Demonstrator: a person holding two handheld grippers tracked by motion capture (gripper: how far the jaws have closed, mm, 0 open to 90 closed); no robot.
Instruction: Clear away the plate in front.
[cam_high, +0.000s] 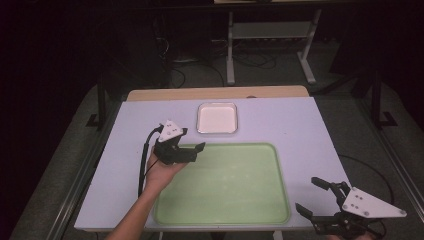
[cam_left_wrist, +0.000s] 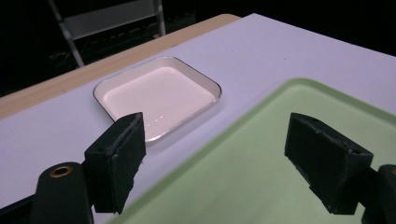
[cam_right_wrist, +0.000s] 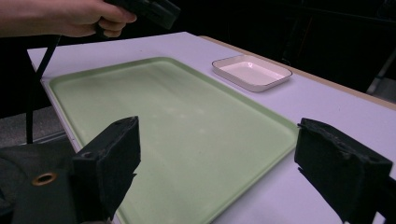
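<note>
Hovering left claw open over green tray; white dish near.

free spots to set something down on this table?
Whole large green tray is bare. Also the lavender table top right of the small white square dish. Tightest at the tray's near-left corner by the left gripper; the right gripper sits off its near-right corner.

Two black jaws stand wide apart over a big green tray — a small white dish sits beyond it, and a hand holds the other gripper.
</note>
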